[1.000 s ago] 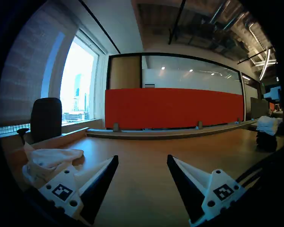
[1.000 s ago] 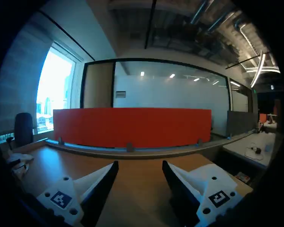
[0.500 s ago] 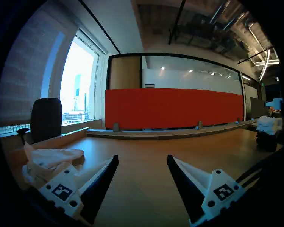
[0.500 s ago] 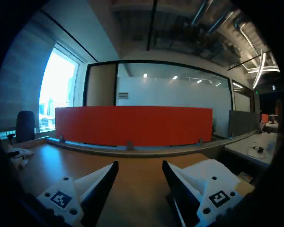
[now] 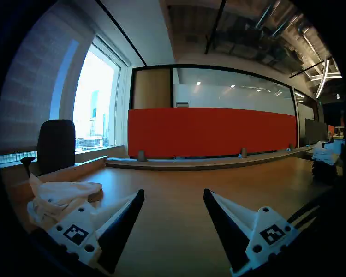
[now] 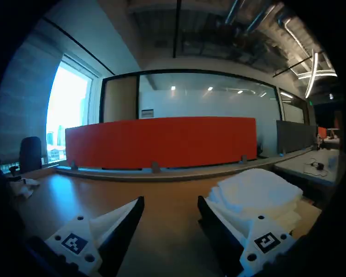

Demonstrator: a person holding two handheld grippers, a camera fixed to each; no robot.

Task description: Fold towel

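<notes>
A crumpled white towel [image 5: 60,197] lies on the wooden table [image 5: 173,221] at the left in the left gripper view, partly behind my left gripper's left finger. My left gripper [image 5: 173,196] is open above the table with nothing between its fingers. In the right gripper view a stack of folded white towels [image 6: 256,196] rests on the table [image 6: 168,221] just beyond the right finger. My right gripper [image 6: 170,201] is open and holds nothing. The crumpled towel [image 6: 23,187] shows small at the far left there.
A red divider panel [image 5: 210,131] runs along the table's far edge. A black office chair [image 5: 55,145] stands by the window at the left. Another gripper with white cloth [image 5: 325,159] appears at the far right of the left gripper view. A second desk [image 6: 307,164] stands to the right.
The right gripper has moved so the stack of folded towels has come into view beside its right finger. The left gripper has stayed still.
</notes>
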